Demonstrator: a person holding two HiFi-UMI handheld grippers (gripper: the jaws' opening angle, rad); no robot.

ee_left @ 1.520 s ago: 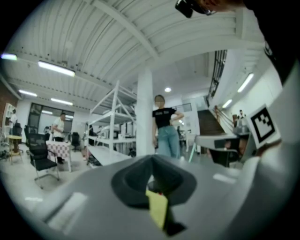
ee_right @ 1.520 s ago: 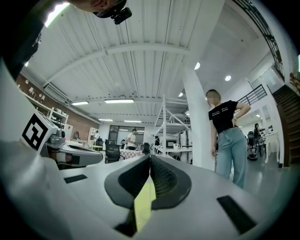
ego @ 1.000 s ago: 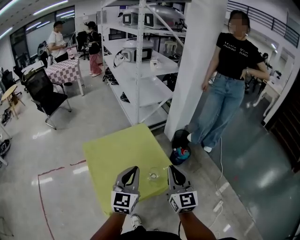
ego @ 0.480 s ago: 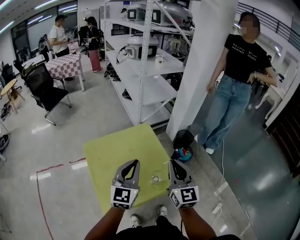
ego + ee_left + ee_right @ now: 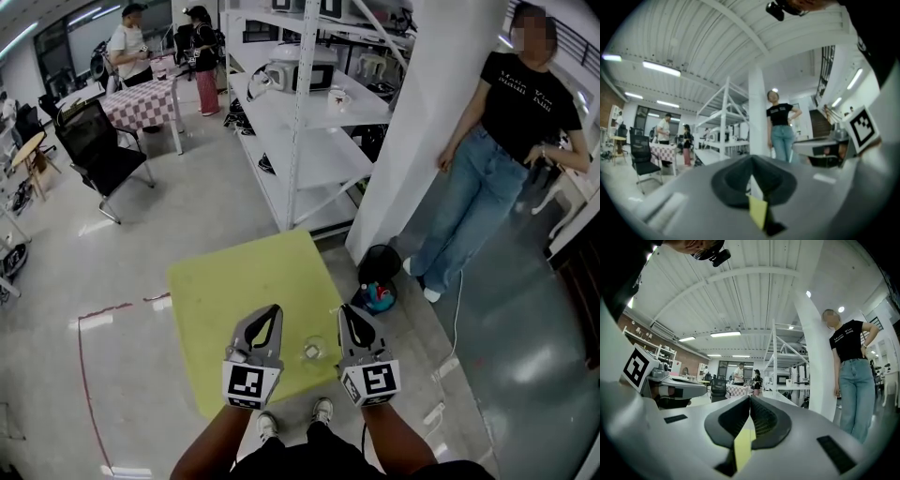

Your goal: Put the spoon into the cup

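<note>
A small clear glass cup (image 5: pixel 310 352) stands on the yellow-green table (image 5: pixel 239 295) near its front edge, between my two grippers. A thin pale item (image 5: pixel 334 308) lies at the table's right edge; it is too small to tell whether it is the spoon. My left gripper (image 5: pixel 271 311) is shut and empty, just left of the cup. To the cup's right, my right gripper (image 5: pixel 346 310) is also shut, holding nothing. Both gripper views point up and outward: the left gripper's (image 5: pixel 751 158) and the right gripper's (image 5: pixel 750 397) jaws meet at their tips, and neither view shows the cup.
A white shelf rack (image 5: pixel 305 112) and a white pillar (image 5: pixel 422 122) stand behind the table. A person in a black shirt and jeans (image 5: pixel 497 159) stands at the right. A dark bag (image 5: pixel 377 281) sits on the floor by the table's right corner. A black chair (image 5: pixel 98 155) is at the far left.
The head view has tilted further down and closer, so feet now show below the table. Both grippers stay shut on either side of the cup.
</note>
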